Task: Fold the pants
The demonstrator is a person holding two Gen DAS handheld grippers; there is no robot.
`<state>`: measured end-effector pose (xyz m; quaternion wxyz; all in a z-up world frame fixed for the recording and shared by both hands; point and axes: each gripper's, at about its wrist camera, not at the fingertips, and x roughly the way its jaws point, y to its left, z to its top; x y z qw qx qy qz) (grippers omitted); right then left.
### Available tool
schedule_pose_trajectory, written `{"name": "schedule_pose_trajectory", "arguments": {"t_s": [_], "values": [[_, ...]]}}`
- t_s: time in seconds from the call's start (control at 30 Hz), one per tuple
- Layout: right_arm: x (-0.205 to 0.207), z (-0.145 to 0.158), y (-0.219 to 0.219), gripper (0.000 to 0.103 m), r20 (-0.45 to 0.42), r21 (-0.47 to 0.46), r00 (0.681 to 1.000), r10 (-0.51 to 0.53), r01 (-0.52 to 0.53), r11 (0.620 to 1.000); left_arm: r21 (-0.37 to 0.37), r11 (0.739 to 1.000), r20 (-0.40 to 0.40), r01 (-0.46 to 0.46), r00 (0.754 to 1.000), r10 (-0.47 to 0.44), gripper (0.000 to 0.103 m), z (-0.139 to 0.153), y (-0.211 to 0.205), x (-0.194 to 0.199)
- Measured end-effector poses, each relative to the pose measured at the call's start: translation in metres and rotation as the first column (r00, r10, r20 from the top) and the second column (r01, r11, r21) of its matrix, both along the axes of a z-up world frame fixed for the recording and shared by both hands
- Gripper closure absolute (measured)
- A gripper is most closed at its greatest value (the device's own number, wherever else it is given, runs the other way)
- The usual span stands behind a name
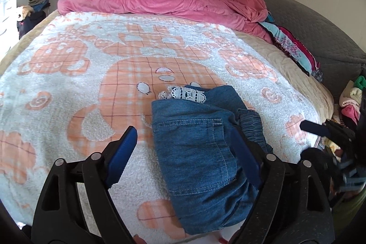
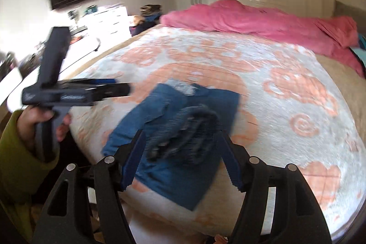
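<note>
Both grippers gape empty: left gripper (image 1: 183,152) over folded denim pants (image 1: 201,148) near the bed's (image 1: 320,93) edge, right gripper (image 2: 180,159) probably just above them; orange-patterned blanket (image 1: 68,74) stretches beyond.

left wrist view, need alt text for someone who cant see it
Folded blue denim pants with a white lace trim lie on a bed's orange-and-white blanket, between the open left gripper's blue-padded fingers. A rumpled pink duvet lies behind.
</note>
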<state>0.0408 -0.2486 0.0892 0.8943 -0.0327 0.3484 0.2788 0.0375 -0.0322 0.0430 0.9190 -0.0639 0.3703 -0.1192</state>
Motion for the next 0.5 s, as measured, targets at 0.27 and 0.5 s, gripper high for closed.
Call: {"name": "schedule_pose_trajectory", "arguments": {"t_s": [0.27,0.5], "values": [[0.033,-0.015,-0.022,0.039,-0.064,-0.029,0.989,-0.135,0.133,0.991,0.006,1.000,-0.037,-0.020,0.999,0.021,0.026,-0.015,0.005,0.005],[0.058,-0.046,-0.019,0.039,-0.184,-0.031,0.973,-0.142,0.139,0.990,-0.008,1.000,-0.087,-0.008,0.996,0.008,0.026,-0.035,0.001,0.010]]}}
